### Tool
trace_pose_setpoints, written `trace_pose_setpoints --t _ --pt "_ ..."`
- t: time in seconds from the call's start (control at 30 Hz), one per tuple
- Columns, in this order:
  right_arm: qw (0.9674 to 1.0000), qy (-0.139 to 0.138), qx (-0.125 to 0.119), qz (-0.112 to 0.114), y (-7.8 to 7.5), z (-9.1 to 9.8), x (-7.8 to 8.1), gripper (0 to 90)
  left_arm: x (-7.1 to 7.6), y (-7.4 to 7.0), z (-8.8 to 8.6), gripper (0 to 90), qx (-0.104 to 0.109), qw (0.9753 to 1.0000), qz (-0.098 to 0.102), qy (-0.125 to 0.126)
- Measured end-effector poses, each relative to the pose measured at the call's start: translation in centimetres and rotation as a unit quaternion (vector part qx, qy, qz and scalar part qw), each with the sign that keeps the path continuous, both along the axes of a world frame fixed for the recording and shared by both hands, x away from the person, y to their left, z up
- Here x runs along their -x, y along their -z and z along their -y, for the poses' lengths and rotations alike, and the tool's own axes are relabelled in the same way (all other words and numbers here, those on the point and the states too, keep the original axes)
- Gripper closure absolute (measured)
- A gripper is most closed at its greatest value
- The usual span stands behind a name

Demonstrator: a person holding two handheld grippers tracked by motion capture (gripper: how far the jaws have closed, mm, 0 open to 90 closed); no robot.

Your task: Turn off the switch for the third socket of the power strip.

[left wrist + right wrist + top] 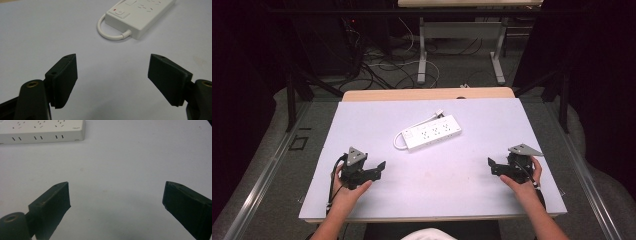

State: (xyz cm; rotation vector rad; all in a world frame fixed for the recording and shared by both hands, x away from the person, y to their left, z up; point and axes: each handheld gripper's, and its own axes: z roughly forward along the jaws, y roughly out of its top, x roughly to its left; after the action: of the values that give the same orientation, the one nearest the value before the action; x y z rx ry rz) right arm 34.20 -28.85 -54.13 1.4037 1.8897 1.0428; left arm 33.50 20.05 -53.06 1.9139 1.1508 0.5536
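A white power strip (432, 132) lies near the middle of the white table mat (432, 175), its short white cable looped at the left end. In the left gripper view the power strip (137, 17) sits ahead and to the right, switch end and cable loop nearest. The right gripper view catches one end of the power strip (42, 131) at the top left. My left gripper (379, 167) rests at the mat's front left, open and empty. My right gripper (492, 164) rests at the front right, also open and empty. Both point toward the middle.
The mat covers a wooden table (427, 93) whose far edge shows behind it. Beyond stand a metal table frame (459, 45) and tangled floor cables (382, 65). Dark frame bars (292, 90) flank both sides. Bare mat lies between the grippers.
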Motion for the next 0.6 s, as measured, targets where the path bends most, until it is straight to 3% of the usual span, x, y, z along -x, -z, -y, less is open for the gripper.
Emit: trace_pose_setpoints --t 0.37,0.6 --pt "1.0 -0.004 0.0 0.001 0.1 0.0 -0.3 7.0 -1.0 -0.6 1.9 29.7 -0.011 0.9997 0.0 0.021" --pt "0.9999 -0.003 -0.015 -0.003 0.1 -0.1 -0.5 7.6 -2.0 -0.8 2.7 31.4 -0.003 0.9994 0.011 0.033"
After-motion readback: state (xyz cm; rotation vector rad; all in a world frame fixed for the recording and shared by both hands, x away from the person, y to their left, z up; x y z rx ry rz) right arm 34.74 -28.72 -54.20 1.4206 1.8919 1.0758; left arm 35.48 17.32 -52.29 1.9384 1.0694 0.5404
